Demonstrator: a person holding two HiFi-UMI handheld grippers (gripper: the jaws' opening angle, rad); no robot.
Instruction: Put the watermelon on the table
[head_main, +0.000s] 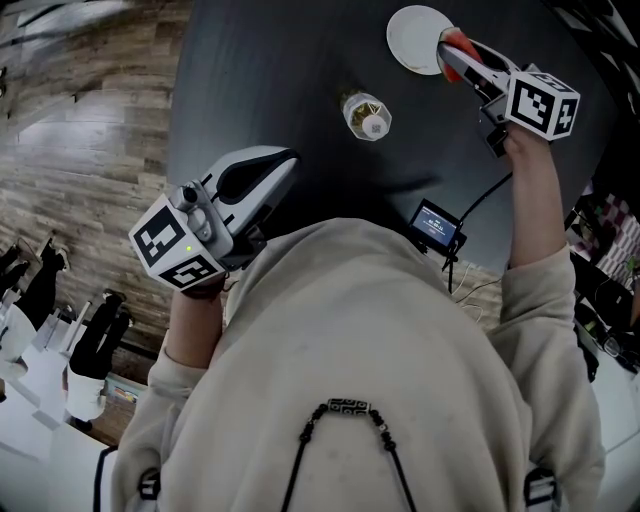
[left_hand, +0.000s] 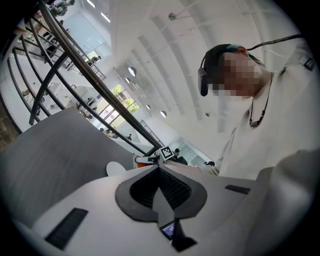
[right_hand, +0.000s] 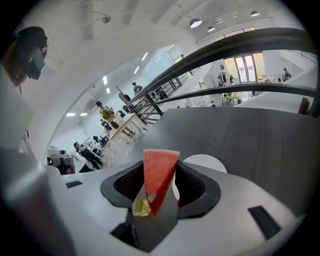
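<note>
Your right tongs (head_main: 452, 52) clench the watermelon (right_hand: 160, 175) at upper right, by the plate (head_main: 412, 38) edge, ready to lower onto the tabletop (head_main: 300, 90). Your left tongs (left_hand: 160, 172) hang clear at the left, pressed together and empty.

I see the watermelon (right_hand: 160, 175) as a red wedge-shaped slice, thin green rind edge uppermost and point down, pinched upright between the jaws of my right gripper (head_main: 462, 55) over the dark table (head_main: 290, 80).
</note>
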